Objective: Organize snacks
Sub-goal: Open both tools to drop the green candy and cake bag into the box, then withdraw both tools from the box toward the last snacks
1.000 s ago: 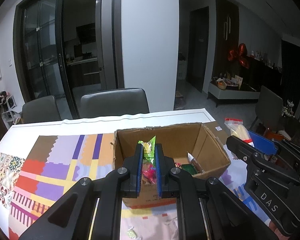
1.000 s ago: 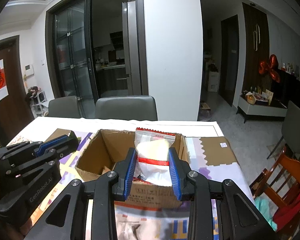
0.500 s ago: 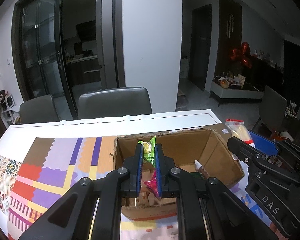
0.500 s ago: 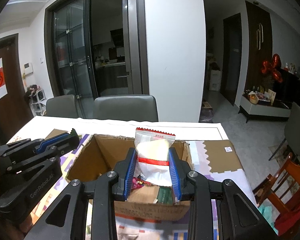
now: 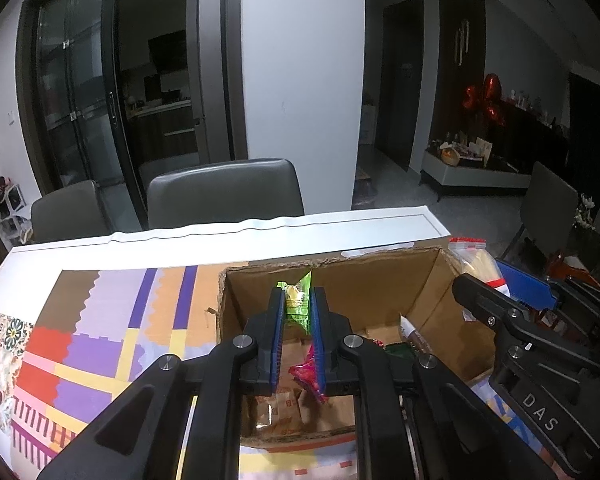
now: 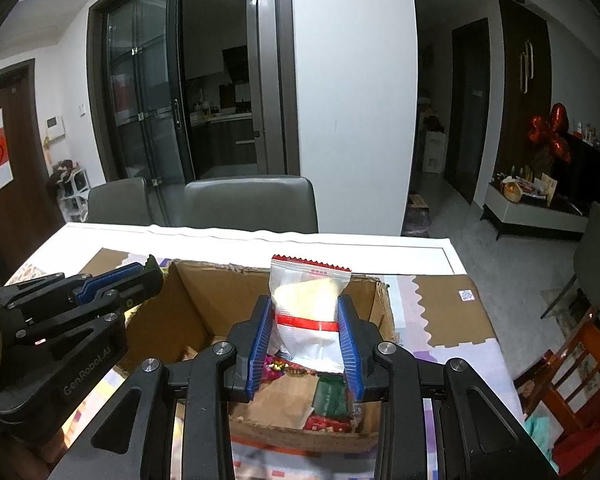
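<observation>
While both tools hang over the open cardboard box [image 5: 428, 280], each is clamped on a snack: the left tool [image 5: 298, 312] pinches a thin green packet [image 5: 298, 304] upright between its blue pads, with a pink wrapper [image 5: 308, 372] showing lower between the same pads, and the right tool [image 6: 307, 320] squeezes a clear pouch [image 6: 310, 304] with a red band and a pale filling, its serrated red top standing above the fingers. Below them, on the bottom of the box, lie a dark green packet [image 6: 331, 396], red wrappers and tan packets. The box sits on a patterned mat [image 5: 92, 344] on the white desk [image 5: 260, 232]. Beyond the desk's far edge stand two grey chairs [image 5: 224, 192].
</observation>
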### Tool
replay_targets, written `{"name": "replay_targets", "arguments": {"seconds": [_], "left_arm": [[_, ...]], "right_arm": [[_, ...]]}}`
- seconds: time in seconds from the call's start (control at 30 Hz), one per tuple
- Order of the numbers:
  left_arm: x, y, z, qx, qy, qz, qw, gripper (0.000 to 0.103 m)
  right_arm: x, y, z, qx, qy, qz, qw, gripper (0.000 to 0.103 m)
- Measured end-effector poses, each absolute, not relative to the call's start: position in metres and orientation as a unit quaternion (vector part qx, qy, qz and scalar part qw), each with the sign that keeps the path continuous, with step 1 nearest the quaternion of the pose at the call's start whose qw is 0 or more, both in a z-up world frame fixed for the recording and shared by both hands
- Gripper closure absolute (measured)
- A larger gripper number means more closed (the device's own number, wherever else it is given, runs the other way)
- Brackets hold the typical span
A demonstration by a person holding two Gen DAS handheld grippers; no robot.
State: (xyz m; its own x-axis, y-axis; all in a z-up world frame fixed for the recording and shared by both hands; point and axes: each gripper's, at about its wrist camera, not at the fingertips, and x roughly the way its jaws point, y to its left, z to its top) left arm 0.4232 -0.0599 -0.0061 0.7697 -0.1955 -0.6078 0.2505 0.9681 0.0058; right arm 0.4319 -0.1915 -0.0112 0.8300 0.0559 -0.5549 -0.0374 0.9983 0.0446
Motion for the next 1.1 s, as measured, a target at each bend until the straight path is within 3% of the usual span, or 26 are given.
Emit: {"name": "replay_targets", "arguments": {"seconds": [0.07,0.13,0.23,0.33,0.53,0.7,0.83,1.1], "left_arm": [[0.424,-0.061,-0.008,0.044,0.319,-0.118,0.939,0.086],[0.426,-0.061,-0.010,0.045,0.319,-0.112,0.940,0.070],[0.426,-0.060,-0.011,0.042,0.316,-0.102,0.942,0.056],[0.426,-0.058,-0.012,0.043,0.316,-0.094,0.943,0.051],[0.423,-0.053,-0.012,0.045,0.313,-0.080,0.945,0.044],[0.416,-0.048,-0.008,0.046,0.305,-0.066,0.949,0.034],[0.409,-0.046,-0.004,0.046,0.300,-0.060,0.951,0.032],[0.386,-0.036,0.008,0.040,0.288,-0.048,0.956,0.019]], "right_arm": [[0.435,-0.192,-0.015,0.017,0.294,0.023,0.955,0.069],[0.438,-0.193,-0.016,0.019,0.293,0.021,0.956,0.065],[0.442,-0.195,-0.018,0.020,0.295,0.019,0.955,0.055],[0.443,-0.196,-0.019,0.022,0.295,0.016,0.955,0.038],[0.441,-0.198,-0.019,0.021,0.289,0.002,0.957,0.027],[0.438,-0.198,-0.015,0.021,0.289,-0.003,0.957,0.023],[0.431,-0.196,-0.012,0.017,0.285,-0.009,0.958,0.019],[0.410,-0.193,-0.001,0.019,0.275,-0.012,0.961,0.019]]}}
